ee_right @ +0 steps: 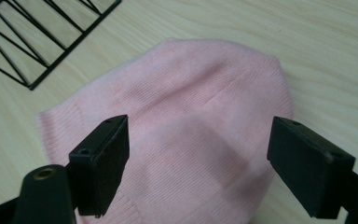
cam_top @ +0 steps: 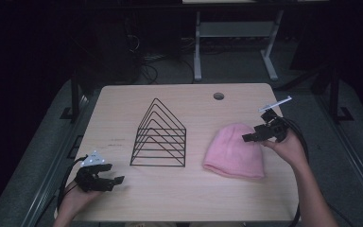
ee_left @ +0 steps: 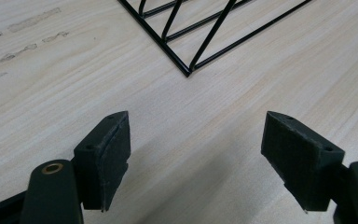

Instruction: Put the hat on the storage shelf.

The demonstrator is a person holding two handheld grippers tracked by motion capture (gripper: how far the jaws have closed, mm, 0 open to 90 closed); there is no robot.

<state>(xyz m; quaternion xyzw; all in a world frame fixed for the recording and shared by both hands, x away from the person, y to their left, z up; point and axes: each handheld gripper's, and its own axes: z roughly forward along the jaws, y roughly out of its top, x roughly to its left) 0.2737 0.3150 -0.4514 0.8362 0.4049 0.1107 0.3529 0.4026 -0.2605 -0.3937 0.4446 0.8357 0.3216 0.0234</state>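
A pink knitted beanie (cam_top: pixel 234 151) lies flat on the wooden table, right of centre. My right gripper (cam_top: pixel 250 137) hovers over its right edge with jaws wide open and nothing between them. In the right gripper view the beanie (ee_right: pixel 186 126) lies below and between the two black pads (ee_right: pixel 102 163). A black wire file rack (cam_top: pixel 159 136) stands at the table's middle. My left gripper (cam_top: pixel 115 180) rests low near the front left corner, open and empty. In the left gripper view a corner of the rack (ee_left: pixel 189 70) lies just ahead of the open gripper (ee_left: pixel 196 158).
The wooden table (cam_top: pixel 123 99) has a round cable hole (cam_top: pixel 219 96) near its far edge. Faint marks (ee_left: pixel 32 21) stain the wood left of the rack. Beyond the table stand a white desk frame (cam_top: pixel 197 47) and cables on a dark floor.
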